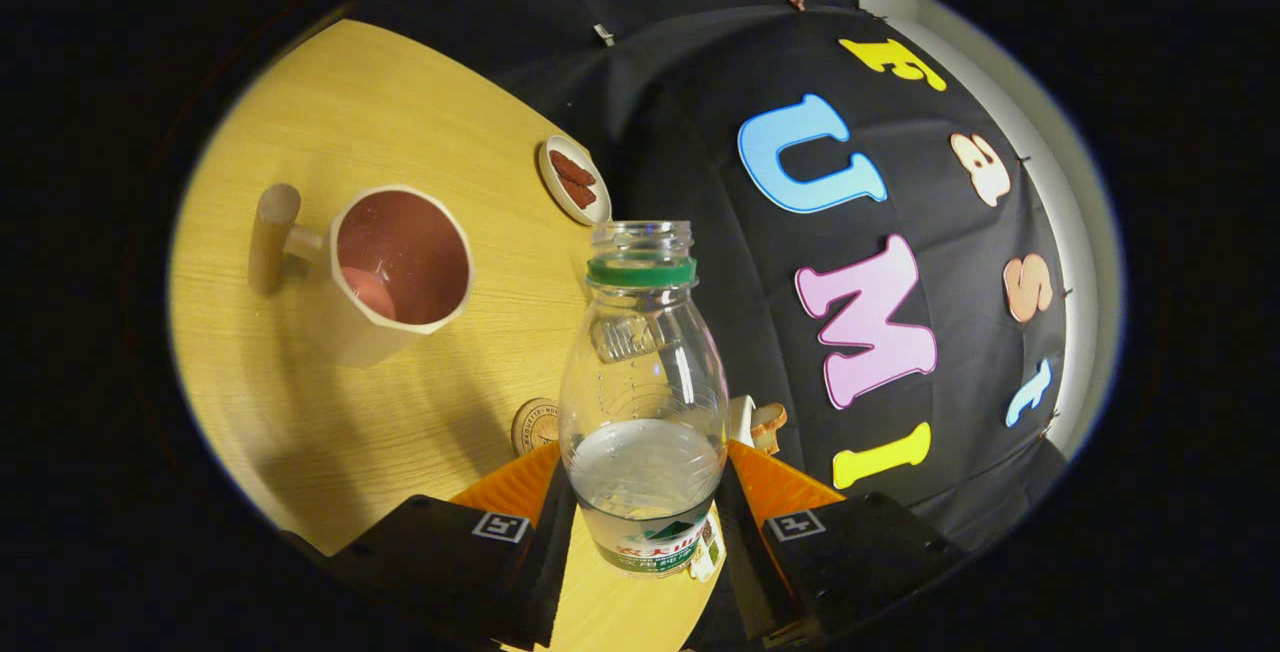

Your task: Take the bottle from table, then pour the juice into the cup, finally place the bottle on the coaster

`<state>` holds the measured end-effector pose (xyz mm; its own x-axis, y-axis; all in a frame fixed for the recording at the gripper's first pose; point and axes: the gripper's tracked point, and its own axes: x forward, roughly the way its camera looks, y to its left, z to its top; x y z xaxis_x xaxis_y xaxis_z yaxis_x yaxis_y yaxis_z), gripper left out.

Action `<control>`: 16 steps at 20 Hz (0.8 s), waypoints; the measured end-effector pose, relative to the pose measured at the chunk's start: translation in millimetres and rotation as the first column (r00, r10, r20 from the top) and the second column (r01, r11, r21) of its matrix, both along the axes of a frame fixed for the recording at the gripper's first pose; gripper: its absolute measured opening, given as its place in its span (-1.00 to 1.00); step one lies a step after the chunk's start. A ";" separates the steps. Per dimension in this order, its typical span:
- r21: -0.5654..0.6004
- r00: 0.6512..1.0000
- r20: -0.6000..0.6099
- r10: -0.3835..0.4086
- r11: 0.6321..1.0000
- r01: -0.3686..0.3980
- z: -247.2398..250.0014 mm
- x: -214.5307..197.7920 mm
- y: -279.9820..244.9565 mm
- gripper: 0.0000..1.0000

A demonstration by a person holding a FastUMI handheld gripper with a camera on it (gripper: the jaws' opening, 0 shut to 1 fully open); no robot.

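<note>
Uncapped plastic bottle (643,382), part full, clamped between gripper (645,502) fingers, lifted and tilted off table (400,112). Cup (395,272) ahead-left, well apart, open mouth showing. Coaster (537,425) just beyond left finger. Judged step: carry toward pour. Next: bring neck over cup rim, tip further.

Warm, bright light on the worktop (330,112); the cup (395,272) throws a soft near shadow. Glare streaks the bottle (643,372). Fisheye bends the edges.
</note>
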<state>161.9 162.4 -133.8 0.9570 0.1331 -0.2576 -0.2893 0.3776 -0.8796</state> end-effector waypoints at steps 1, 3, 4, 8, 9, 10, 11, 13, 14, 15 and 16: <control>-0.024 1.000 0.000 0.015 1.000 -0.015 -1.5 -0.1 3.4 0.42; -0.067 0.999 0.002 0.041 0.997 -0.041 -7.1 1.5 6.3 0.41; -0.085 0.999 0.001 0.051 0.995 -0.051 -8.8 1.5 7.4 0.42; -0.143 0.996 0.007 0.085 0.986 -0.083 -12.1 7.3 10.9 0.42; -0.151 0.996 0.004 0.089 0.985 -0.088 -13.3 8.4 11.7 0.41; -0.163 0.995 0.003 0.096 0.982 -0.094 -13.4 10.7 12.1 0.41; -0.182 0.995 0.004 0.103 0.978 -0.101 -13.5 11.8 12.3 0.41; -0.214 0.993 0.003 0.119 0.970 -0.115 -14.9 11.4 14.0 0.41; -0.224 0.992 0.001 0.127 0.967 -0.123 -16.9 12.5 15.5 0.42; -0.234 0.991 0.001 0.135 0.963 -0.131 -15.7 12.7 17.1 0.41; -0.244 0.990 0.001 0.142 0.960 -0.137 -16.8 13.3 17.8 0.41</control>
